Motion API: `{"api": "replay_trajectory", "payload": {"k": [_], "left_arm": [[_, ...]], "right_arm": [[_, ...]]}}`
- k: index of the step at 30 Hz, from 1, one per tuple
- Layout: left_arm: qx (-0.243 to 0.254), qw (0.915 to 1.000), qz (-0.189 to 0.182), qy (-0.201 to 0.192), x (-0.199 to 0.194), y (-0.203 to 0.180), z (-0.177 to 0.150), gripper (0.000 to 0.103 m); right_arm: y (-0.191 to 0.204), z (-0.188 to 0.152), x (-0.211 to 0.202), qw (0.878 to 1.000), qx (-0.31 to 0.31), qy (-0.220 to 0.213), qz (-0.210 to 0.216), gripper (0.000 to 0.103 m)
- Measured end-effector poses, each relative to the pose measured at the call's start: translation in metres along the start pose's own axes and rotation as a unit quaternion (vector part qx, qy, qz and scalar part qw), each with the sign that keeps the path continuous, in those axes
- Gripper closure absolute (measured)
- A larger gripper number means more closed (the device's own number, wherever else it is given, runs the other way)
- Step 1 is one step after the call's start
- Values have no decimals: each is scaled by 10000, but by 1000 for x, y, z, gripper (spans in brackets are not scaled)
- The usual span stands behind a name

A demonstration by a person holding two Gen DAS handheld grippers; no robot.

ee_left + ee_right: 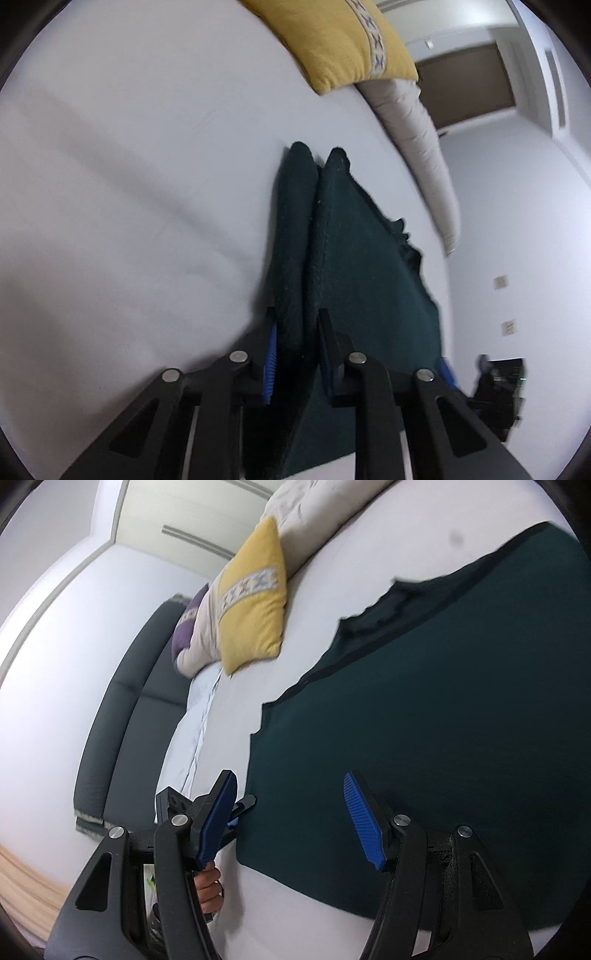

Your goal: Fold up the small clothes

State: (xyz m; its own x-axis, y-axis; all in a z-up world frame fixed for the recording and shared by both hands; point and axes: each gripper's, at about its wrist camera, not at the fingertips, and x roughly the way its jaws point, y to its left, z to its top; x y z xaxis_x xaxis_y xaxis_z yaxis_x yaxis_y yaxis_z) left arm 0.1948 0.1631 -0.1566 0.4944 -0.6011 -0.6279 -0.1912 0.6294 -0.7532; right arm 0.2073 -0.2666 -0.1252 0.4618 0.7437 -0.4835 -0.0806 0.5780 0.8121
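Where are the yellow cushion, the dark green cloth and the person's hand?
yellow cushion (255, 602): right wrist view, its front face.
dark green cloth (443, 720): right wrist view, its flat middle.
hand (209, 890): right wrist view, its fingers.

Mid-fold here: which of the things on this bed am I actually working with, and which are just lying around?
Part of the job:
- dark green garment, spread on the white bed sheet
- left gripper, shut on a bunched fold of it
- right gripper, open above it

Just lying about:
- yellow cushion
- purple cushion
- beige duvet
- dark headboard
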Motion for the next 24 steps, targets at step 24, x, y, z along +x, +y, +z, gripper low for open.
{"api": "replay_trajectory", "payload": {"k": [24], "left_arm": [[1821, 9831, 137, -125, 33, -180, -44, 87]], "right_arm": [[-59, 33, 35, 9886, 1268, 257, 764, 44]]}}
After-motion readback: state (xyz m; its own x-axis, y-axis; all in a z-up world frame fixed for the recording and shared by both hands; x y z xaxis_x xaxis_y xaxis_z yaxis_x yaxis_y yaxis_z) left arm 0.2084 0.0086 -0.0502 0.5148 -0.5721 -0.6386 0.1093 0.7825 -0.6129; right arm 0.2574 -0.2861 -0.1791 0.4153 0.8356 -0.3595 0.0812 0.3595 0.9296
